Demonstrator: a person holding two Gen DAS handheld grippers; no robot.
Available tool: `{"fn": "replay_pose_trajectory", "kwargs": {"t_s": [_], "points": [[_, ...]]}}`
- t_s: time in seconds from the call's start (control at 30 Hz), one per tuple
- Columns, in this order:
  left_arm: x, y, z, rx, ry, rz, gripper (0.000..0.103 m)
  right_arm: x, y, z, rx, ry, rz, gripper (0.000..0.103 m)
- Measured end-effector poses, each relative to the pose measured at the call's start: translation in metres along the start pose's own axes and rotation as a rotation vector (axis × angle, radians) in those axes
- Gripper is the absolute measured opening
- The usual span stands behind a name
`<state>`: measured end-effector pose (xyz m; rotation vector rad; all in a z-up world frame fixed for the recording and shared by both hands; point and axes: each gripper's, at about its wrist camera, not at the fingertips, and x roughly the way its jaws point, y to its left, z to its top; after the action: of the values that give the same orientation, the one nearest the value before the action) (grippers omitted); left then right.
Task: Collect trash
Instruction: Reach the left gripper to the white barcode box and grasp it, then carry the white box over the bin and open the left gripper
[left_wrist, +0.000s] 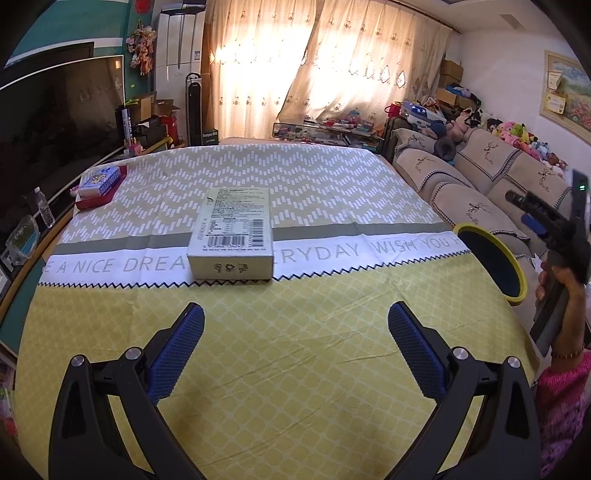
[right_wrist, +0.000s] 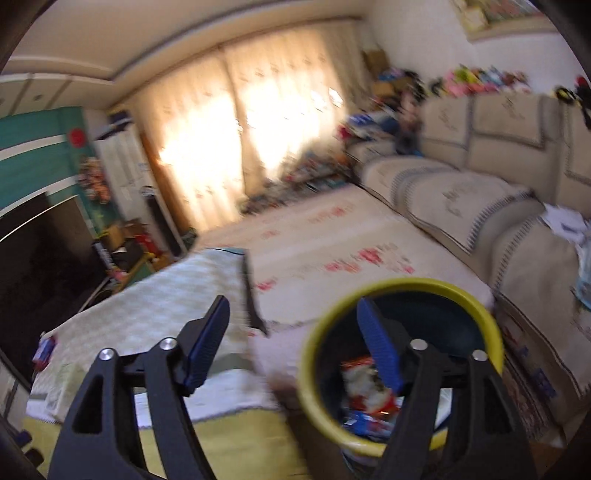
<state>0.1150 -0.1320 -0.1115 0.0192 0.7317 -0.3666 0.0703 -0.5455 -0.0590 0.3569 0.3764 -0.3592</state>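
A pale cardboard box (left_wrist: 231, 236) with a barcode label lies flat on the tablecloth, a short way ahead of my left gripper (left_wrist: 295, 325). That gripper is open and holds nothing. A yellow-rimmed bin (left_wrist: 471, 226) stands off the table's right edge. A hand holds my right gripper (left_wrist: 524, 210) above and to the right of the bin. In the blurred right wrist view, my right gripper (right_wrist: 291, 314) is open with nothing between its fingers, its right finger over the bin (right_wrist: 413, 285). Red, white and blue wrappers (right_wrist: 365, 384) lie inside the bin.
A blue box on a red tray (left_wrist: 99, 182) sits at the table's far left corner. A beige sofa (left_wrist: 480, 166) runs along the right, behind the bin. A dark TV screen (left_wrist: 55, 122) and a water bottle (left_wrist: 44, 206) stand on the left.
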Motion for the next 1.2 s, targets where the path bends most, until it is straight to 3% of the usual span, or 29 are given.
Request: {"fn": "replay_pose_trajectory", "kwargs": {"t_s": [0.17,0.27,0.83,0.93,1.13,1.2], "points": [[0.013,0.014,0.013,-0.023,0.027,0.061,0.098,-0.018,0.057,-0.019,-0.134,-0.057,0.108,0.071],[0.027,0.021,0.022,-0.037,0.043,0.070,0.098,-0.023,0.073,-0.029,-0.182,-0.078,0.112,0.072],[0.096,0.039,0.043,-0.122,0.126,0.153,0.098,-0.019,0.092,-0.035,-0.227,-0.062,0.108,0.081],[0.096,0.042,0.043,-0.136,0.126,0.138,0.094,-0.018,0.093,-0.035,-0.227,-0.053,0.106,0.081],[0.100,0.041,0.043,-0.134,0.142,0.133,0.074,-0.017,0.095,-0.036,-0.241,-0.054,0.102,0.083],[0.100,0.041,0.043,-0.132,0.144,0.132,0.073,-0.016,0.095,-0.037,-0.240,-0.053,0.105,0.083]]}}
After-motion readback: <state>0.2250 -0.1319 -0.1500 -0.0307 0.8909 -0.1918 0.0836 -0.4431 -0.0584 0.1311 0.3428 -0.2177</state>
